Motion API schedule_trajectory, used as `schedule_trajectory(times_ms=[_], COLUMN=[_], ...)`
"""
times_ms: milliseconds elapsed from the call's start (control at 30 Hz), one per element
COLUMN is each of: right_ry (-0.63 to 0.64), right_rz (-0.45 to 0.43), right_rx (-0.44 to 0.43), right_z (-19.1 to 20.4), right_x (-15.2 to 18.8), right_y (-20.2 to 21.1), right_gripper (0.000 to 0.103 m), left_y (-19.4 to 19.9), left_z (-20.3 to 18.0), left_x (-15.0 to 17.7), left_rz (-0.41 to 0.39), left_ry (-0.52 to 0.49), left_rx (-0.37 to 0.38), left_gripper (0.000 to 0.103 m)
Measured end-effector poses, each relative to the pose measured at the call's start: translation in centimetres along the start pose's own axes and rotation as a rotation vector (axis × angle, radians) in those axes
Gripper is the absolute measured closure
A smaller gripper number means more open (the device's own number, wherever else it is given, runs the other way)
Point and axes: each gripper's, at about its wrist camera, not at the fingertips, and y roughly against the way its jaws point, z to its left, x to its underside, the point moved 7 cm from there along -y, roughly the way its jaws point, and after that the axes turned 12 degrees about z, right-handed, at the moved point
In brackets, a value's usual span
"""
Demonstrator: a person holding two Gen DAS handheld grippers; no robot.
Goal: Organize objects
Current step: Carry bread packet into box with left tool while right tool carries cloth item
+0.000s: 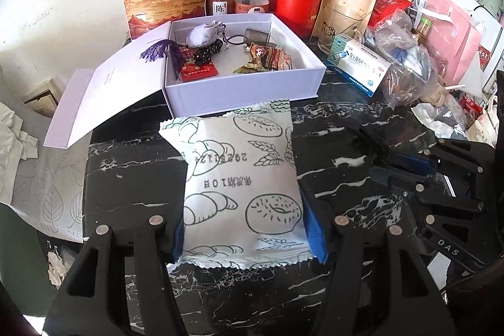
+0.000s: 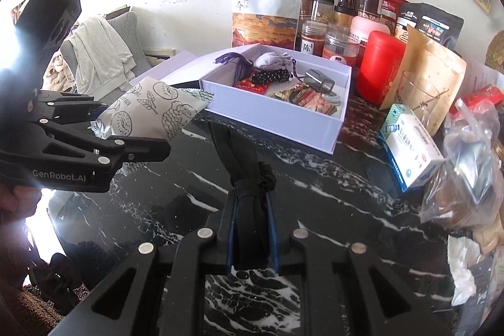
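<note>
A: What is kept in the white box (image 1: 242, 87) in the upper middle of the left wrist view?

B: A grey pouch (image 1: 201, 35), a purple tassel (image 1: 157, 51), a black beaded item (image 1: 209, 51), a red packet (image 1: 200, 72), a snack wrapper (image 1: 267, 57) and a small dark metal object (image 1: 256, 35) are seen inside. Its lid (image 1: 104, 96) is opened to the left. Jars, a red can (image 1: 297, 3) and standing bags are lined up behind it.

A: How are the tools held?

B: The left gripper (image 1: 244, 229) is pressed onto a white snack packet (image 1: 242, 181) with bread drawings, which fills the lower middle of that view, in front of the box. The right gripper (image 2: 252, 229) is closed on a folded black strap (image 2: 249, 210), which is seen at the bottom middle of the right wrist view, above the black marble table (image 2: 330, 210).

A: What is shown only in one view?

B: In the right wrist view the packet (image 2: 151, 112) is seen from the side, held above the table at middle left, just beside the box's near corner. The printed date on the packet is seen only in the left wrist view. A medicine box (image 2: 409, 144) is shown at the right in both.
</note>
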Motion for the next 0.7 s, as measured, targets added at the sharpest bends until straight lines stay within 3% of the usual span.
schedule_trajectory(times_ms=[700], right_ry=[0.037], right_rz=[-0.048], right_rx=[-0.031], right_z=[-2.9], right_x=[-7.7], right_y=[-1.0], right_gripper=[0.087], left_y=[0.1], left_z=[2.2], left_x=[-9.3], left_rz=[-0.052], left_ry=[-0.023], left_rx=[-0.027], left_gripper=[0.045])
